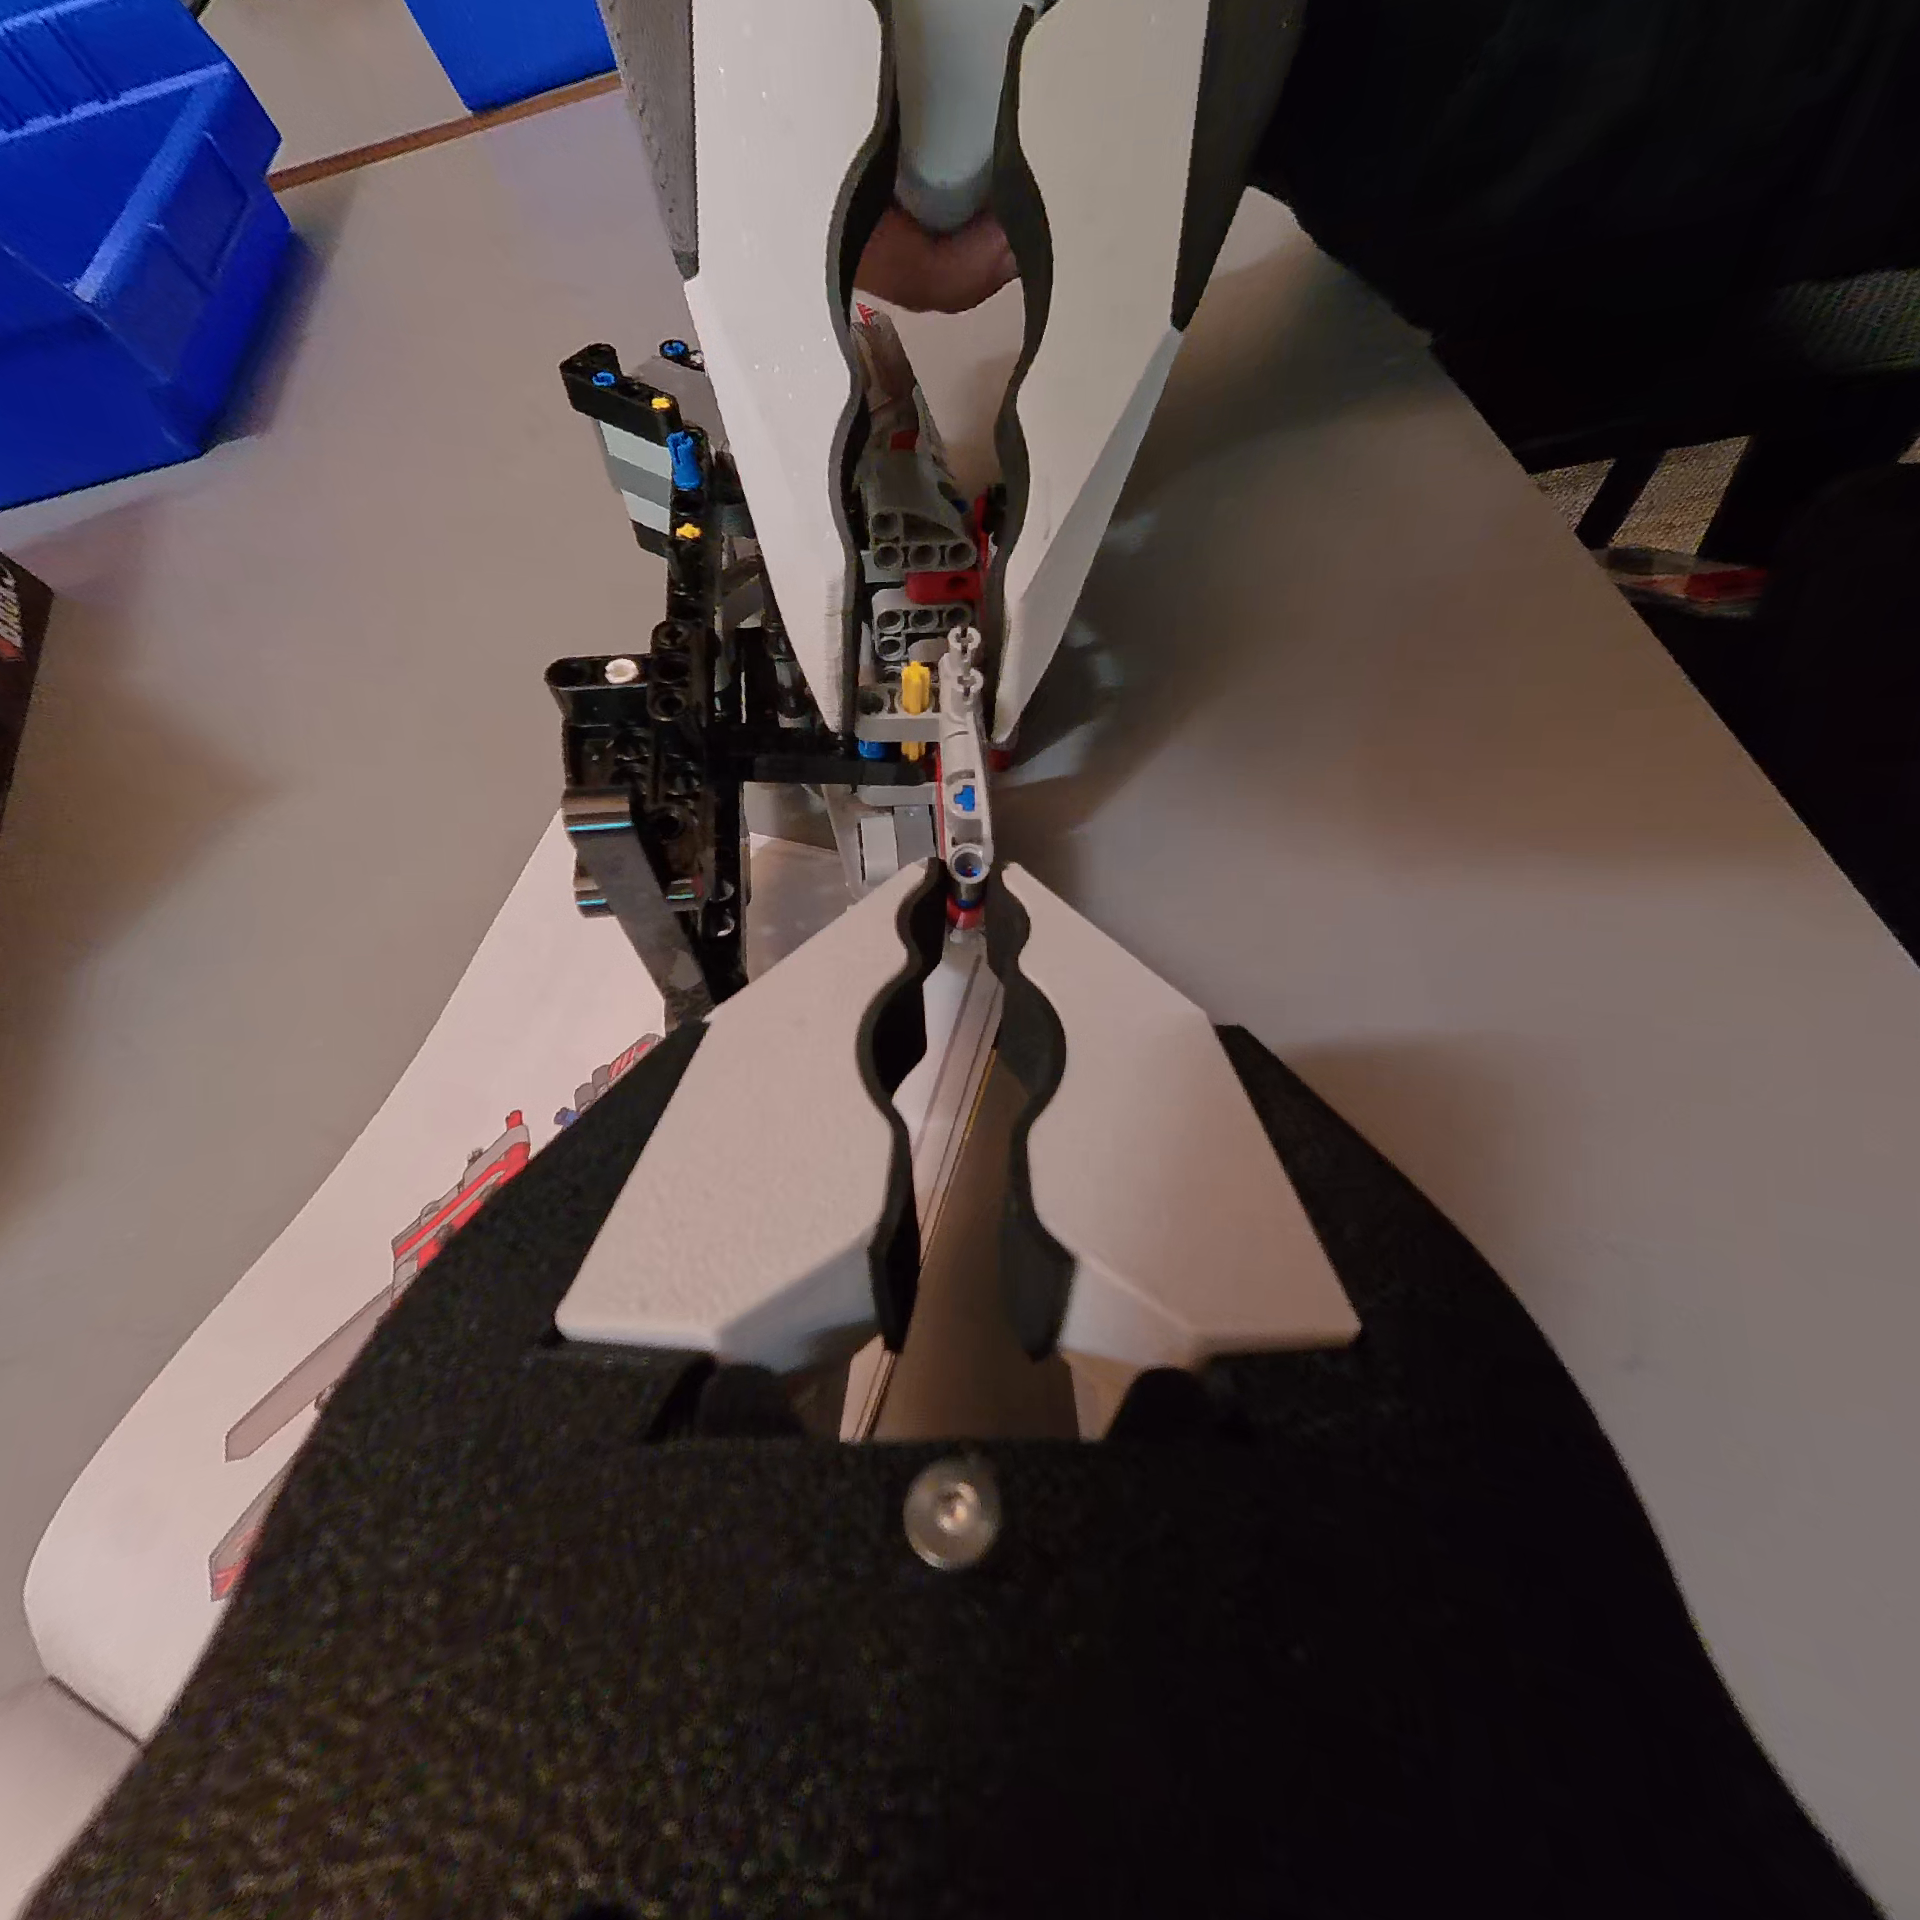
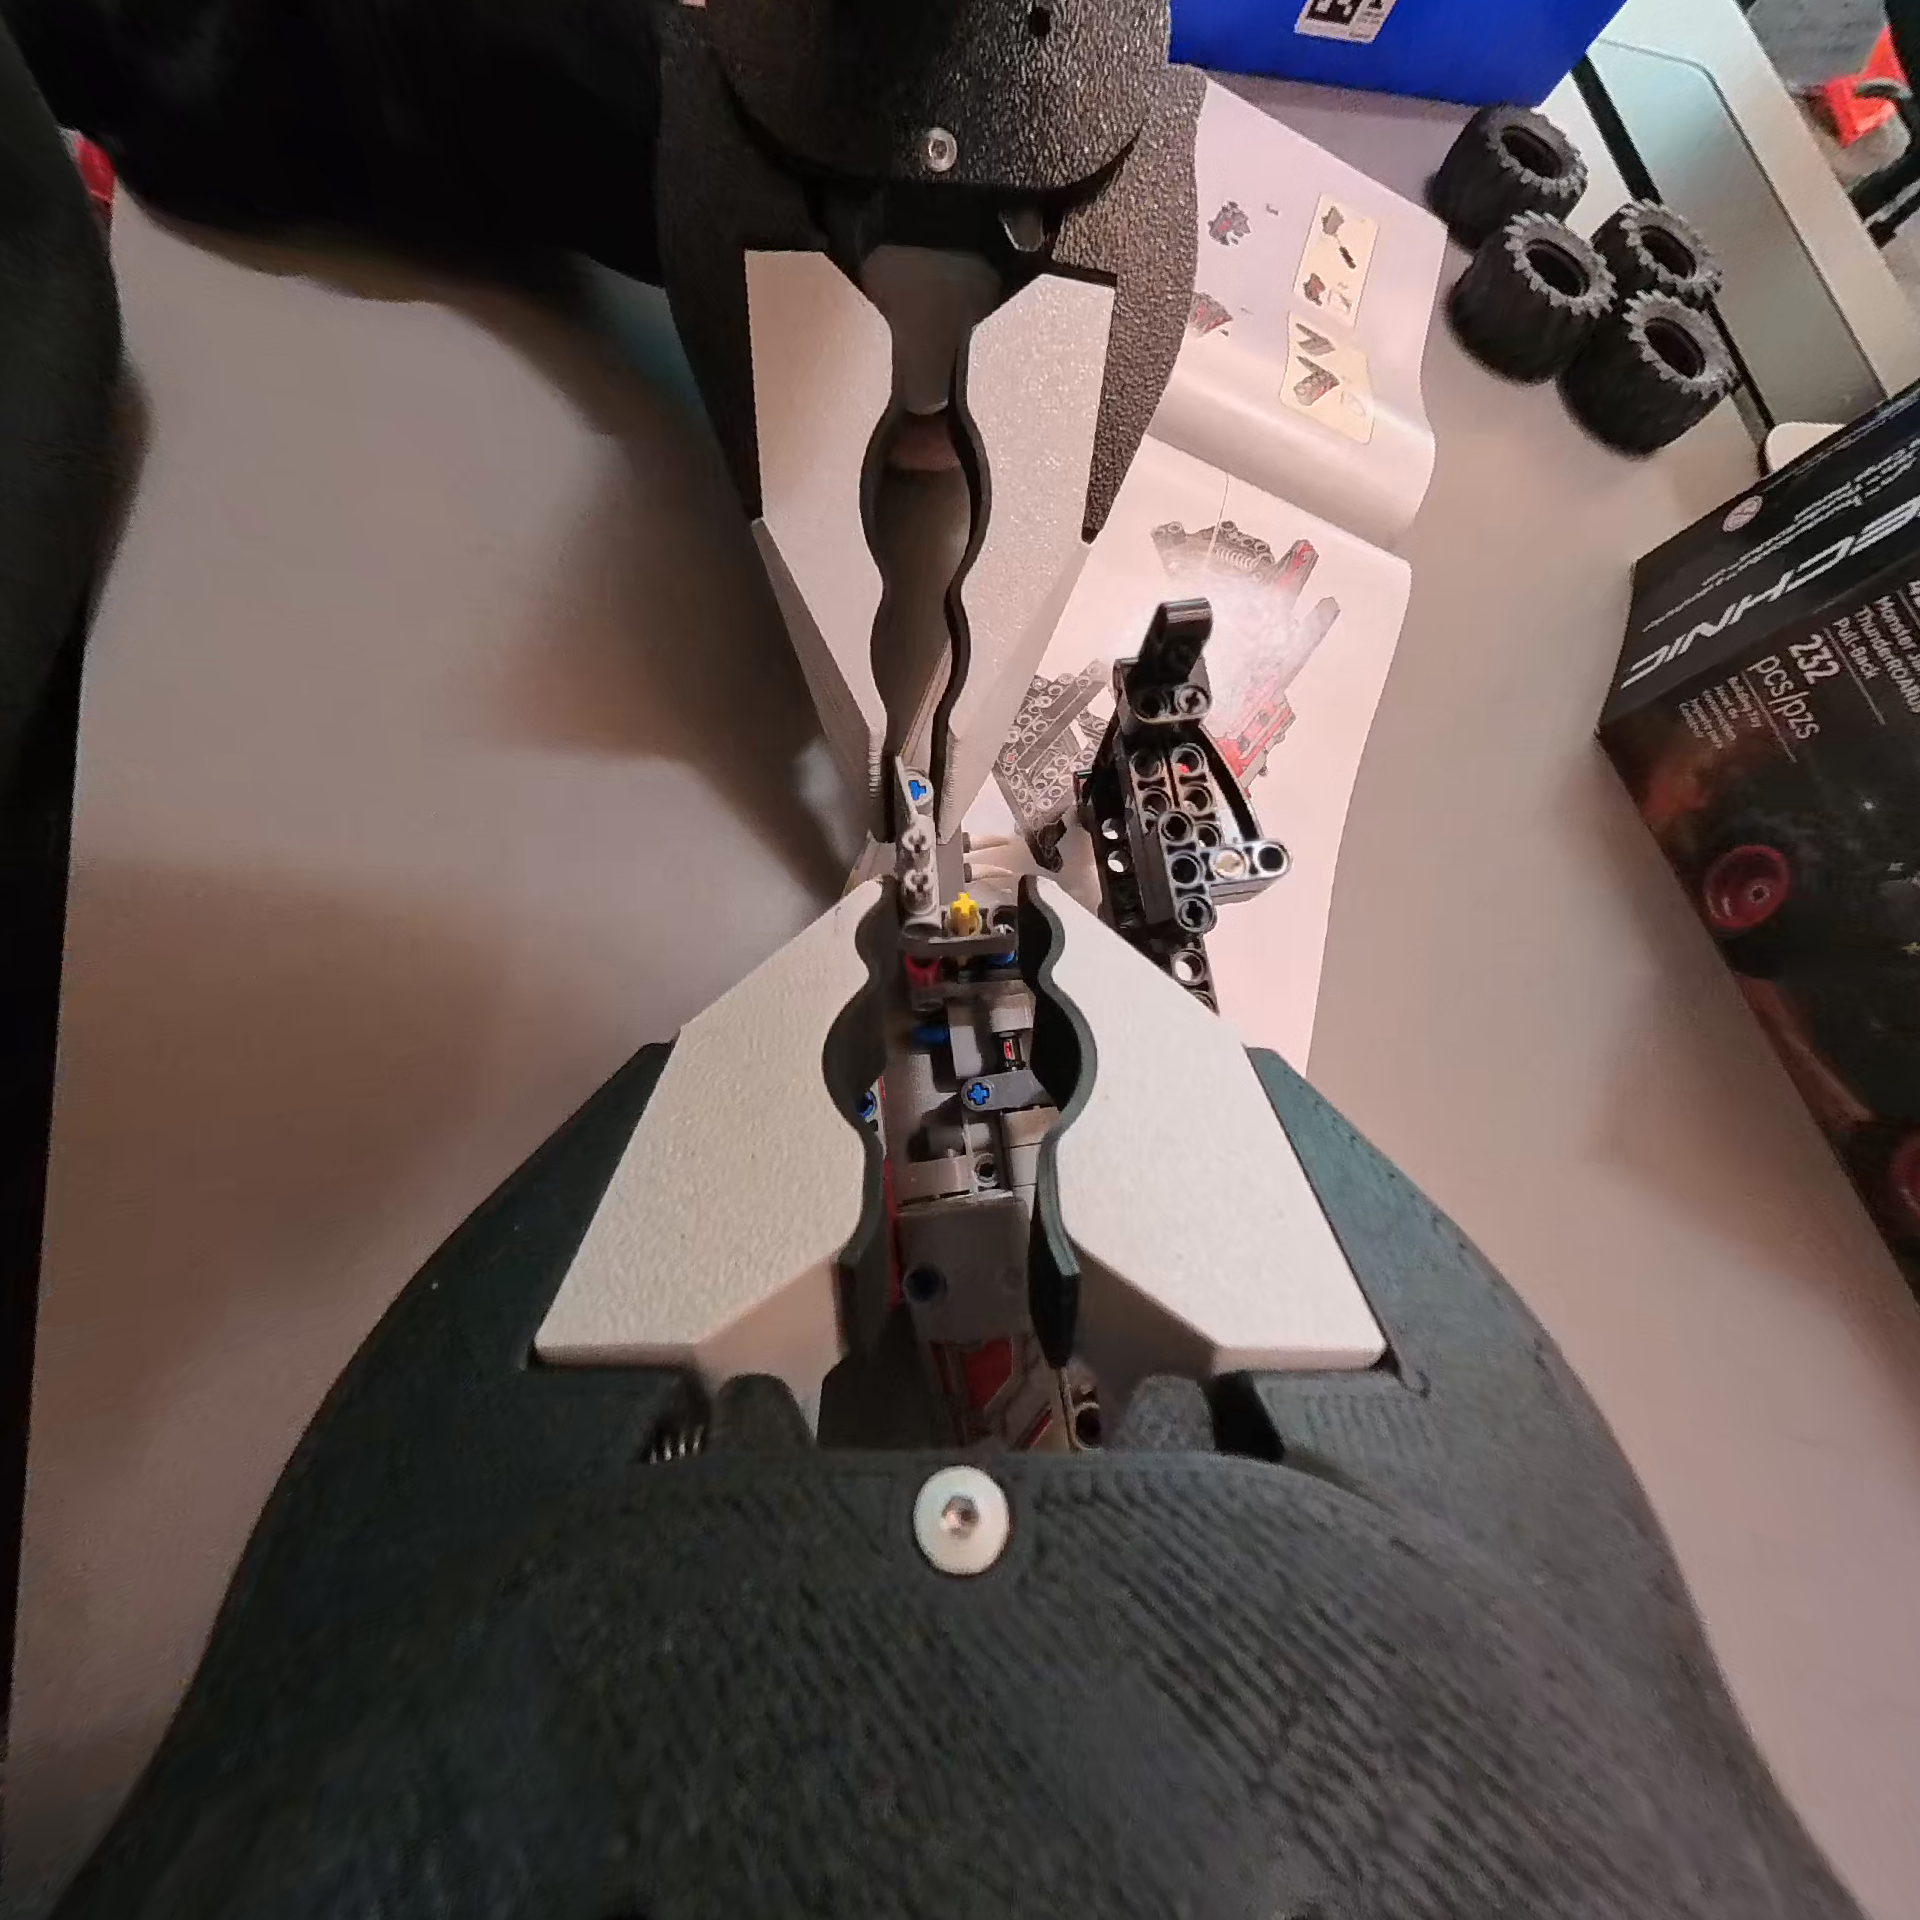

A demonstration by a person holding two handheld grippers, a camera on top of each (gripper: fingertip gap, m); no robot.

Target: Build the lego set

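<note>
Grippers meet tip to tip over the table [image 1: 1455, 831], each seen from its own camera. The left gripper [image 1: 966, 894] is clenched on a light grey beam [image 1: 964, 774]; its tips pinch the near end of the beam, where a red ring shows between the pads. The beam stands out toward 12 o'clock and its far end lies against the model [image 1: 914, 623], beside a yellow pin [image 1: 914, 691]. In the right wrist view the same beam [image 2: 914, 831] comes down from the left gripper [image 2: 916, 821] at 12 o'clock and touches the model [image 2: 966, 1143] near the yellow pin [image 2: 964, 912].

The right gripper [image 2: 961, 904] is closed around the model, a grey, red and black body which fills the gap between its two fingers from the tips back to the base. In the left wrist view this gripper [image 1: 914, 727] enters from 12 o'clock, with the model between its fingers.

A black frame [image 1: 665, 727] belonging to the model sticks out at 9 o'clock of the grip in the left view, and at 2 o'clock in the right view [image 2: 1174, 821]. Under it lies an open instruction booklet [image 1: 343, 1247] on the table. Four black tyres [image 2: 1590, 301] lie together at 1 o'clock in the right view, with a dark box [image 2: 1787, 831] at 3 o'clock. A blue bin [image 1: 114, 239] stands at 10 o'clock in the left view.
</note>
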